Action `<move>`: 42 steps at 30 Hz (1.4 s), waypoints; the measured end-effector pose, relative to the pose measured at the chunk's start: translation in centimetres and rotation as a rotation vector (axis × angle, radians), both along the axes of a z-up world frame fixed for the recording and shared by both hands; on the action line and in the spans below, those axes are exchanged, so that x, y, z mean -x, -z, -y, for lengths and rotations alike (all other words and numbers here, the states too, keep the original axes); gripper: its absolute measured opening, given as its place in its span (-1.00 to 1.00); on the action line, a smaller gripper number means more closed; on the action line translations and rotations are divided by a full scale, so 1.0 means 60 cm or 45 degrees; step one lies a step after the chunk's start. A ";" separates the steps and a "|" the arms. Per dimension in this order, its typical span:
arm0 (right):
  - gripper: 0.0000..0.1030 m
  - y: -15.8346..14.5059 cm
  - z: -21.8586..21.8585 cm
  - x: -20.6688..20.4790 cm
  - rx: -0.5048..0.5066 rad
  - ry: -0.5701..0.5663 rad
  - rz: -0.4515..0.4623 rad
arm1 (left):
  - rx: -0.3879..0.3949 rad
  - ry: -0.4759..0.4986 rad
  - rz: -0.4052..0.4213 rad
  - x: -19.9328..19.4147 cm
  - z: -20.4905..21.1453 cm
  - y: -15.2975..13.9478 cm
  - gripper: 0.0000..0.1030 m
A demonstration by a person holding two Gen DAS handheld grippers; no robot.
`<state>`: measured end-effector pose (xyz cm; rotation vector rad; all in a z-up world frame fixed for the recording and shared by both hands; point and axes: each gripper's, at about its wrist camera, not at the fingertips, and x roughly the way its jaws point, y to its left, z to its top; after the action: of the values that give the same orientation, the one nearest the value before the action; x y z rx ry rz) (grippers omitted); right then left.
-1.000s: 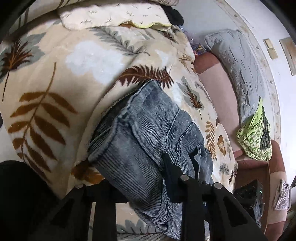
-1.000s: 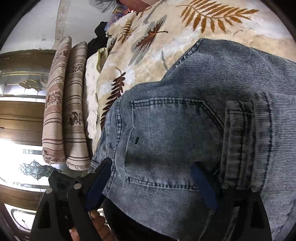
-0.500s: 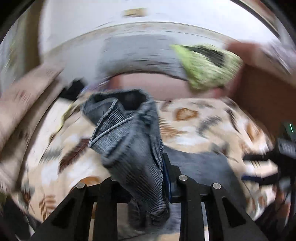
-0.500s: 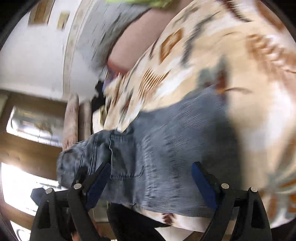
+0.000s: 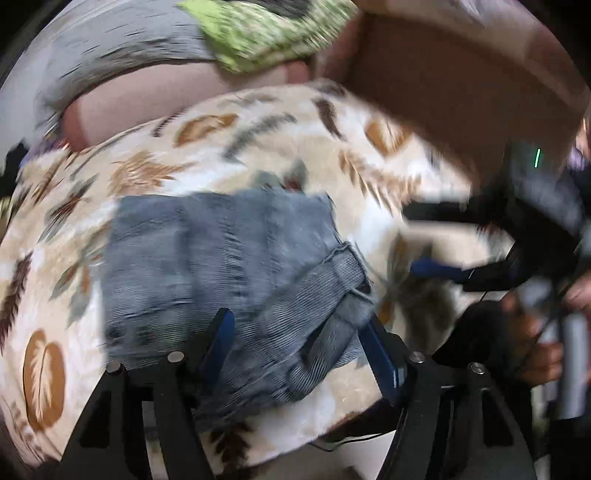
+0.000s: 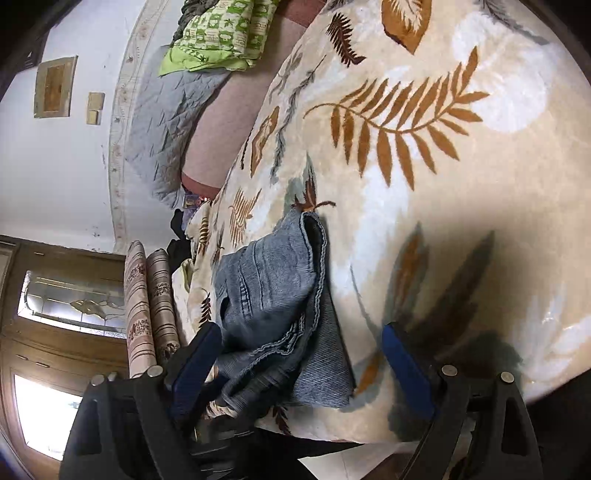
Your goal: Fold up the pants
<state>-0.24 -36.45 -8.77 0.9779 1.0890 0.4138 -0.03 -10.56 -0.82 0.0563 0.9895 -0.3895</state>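
Observation:
The blue denim pants (image 5: pixel 229 273) lie folded in a compact bundle on the leaf-print blanket (image 5: pixel 258 147); they also show in the right wrist view (image 6: pixel 273 317). My left gripper (image 5: pixel 299 343) is open, its fingers standing either side of the bundle's near edge. My right gripper (image 6: pixel 299 354) is open just over the blanket, its left finger (image 6: pixel 195 354) beside the bundle. The right gripper also shows blurred at the right of the left wrist view (image 5: pixel 436 240).
A green patterned cloth (image 6: pixel 221 33) and a grey quilted cushion (image 6: pixel 162 122) lie at the back by the wall. Two striped rolled pillows (image 6: pixel 147 306) stand at the bed's left. A brown sofa arm (image 5: pixel 461 74) is at the far right.
My left gripper carried the pant leg over, laid it on the bundle and opened. My right gripper has swung back from the denim and stayed open.

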 end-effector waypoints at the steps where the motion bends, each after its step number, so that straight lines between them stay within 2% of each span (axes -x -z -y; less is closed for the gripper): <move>1: 0.76 -0.003 -0.006 0.000 -0.007 -0.014 0.009 | 0.039 -0.048 0.015 0.003 -0.026 -0.015 0.42; 3: 0.76 -0.015 -0.024 0.001 -0.006 -0.060 0.030 | 0.085 -0.175 0.065 0.004 -0.081 -0.041 0.51; 5: 0.76 -0.017 -0.042 0.007 -0.007 -0.105 0.026 | 0.064 -0.362 0.139 0.007 -0.153 -0.052 0.58; 8: 0.76 -0.010 -0.074 0.014 -0.005 -0.159 -0.013 | 0.027 -0.501 0.088 -0.018 -0.207 -0.022 0.58; 11: 0.76 0.000 -0.098 0.013 0.059 -0.179 -0.074 | 0.002 -0.470 0.013 -0.035 -0.209 0.023 0.58; 14: 0.76 0.003 -0.113 0.008 0.070 -0.177 -0.098 | -0.106 -0.371 -0.023 -0.032 -0.181 0.069 0.58; 16: 0.73 0.012 -0.122 -0.003 0.084 -0.189 -0.148 | -0.115 -0.375 -0.002 -0.017 -0.179 0.080 0.59; 18: 0.35 0.011 -0.130 -0.007 0.119 -0.214 -0.147 | -0.058 -0.406 -0.004 -0.016 -0.185 0.087 0.60; 19: -0.07 0.008 -0.141 -0.012 0.182 -0.257 -0.144 | -0.031 -0.416 -0.017 -0.018 -0.190 0.091 0.64; 22: -0.41 0.004 -0.168 -0.021 0.304 -0.317 -0.161 | 0.023 -0.444 -0.048 -0.023 -0.203 0.102 0.73; 25: -0.67 -0.024 -0.192 -0.027 0.457 -0.359 -0.097 | 0.055 -0.449 -0.048 -0.031 -0.208 0.113 0.75; 28: -0.70 -0.071 -0.222 -0.033 0.576 -0.409 0.010 | 0.073 -0.452 -0.050 -0.030 -0.212 0.112 0.75; 30: -0.70 -0.126 -0.254 -0.041 0.679 -0.443 0.148 | 0.088 -0.459 -0.046 -0.027 -0.215 0.110 0.75; 33: -0.70 -0.193 -0.290 -0.034 0.760 -0.476 0.342 | 0.123 -0.476 -0.040 -0.024 -0.222 0.106 0.79; 35: -0.70 -0.204 -0.300 -0.024 0.826 -0.497 0.414 | 0.101 -0.491 -0.044 -0.024 -0.222 0.103 0.79; 36: -0.70 -0.191 -0.297 -0.019 0.875 -0.494 0.425 | 0.082 -0.493 -0.051 -0.024 -0.221 0.099 0.78; 38: -0.70 -0.137 -0.269 -0.021 0.940 -0.474 0.372 | 0.069 -0.489 -0.043 -0.021 -0.217 0.082 0.78; 39: -0.69 -0.076 -0.242 -0.033 0.925 -0.493 0.243 | 0.066 -0.499 0.000 -0.016 -0.215 0.064 0.78; 40: -0.62 -0.027 -0.224 -0.041 0.863 -0.505 0.099 | 0.062 -0.508 0.071 -0.010 -0.210 0.041 0.78; 41: -0.56 0.011 -0.199 -0.038 0.756 -0.473 0.026 | 0.053 -0.498 0.145 -0.005 -0.201 0.018 0.78; 42: -0.54 0.015 -0.188 -0.031 0.694 -0.434 0.067 | 0.036 -0.479 0.190 -0.003 -0.192 0.006 0.79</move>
<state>1.64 -25.16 -9.66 0.2988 1.2369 0.3843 0.17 0.95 -1.15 -0.1240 0.8249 -0.0528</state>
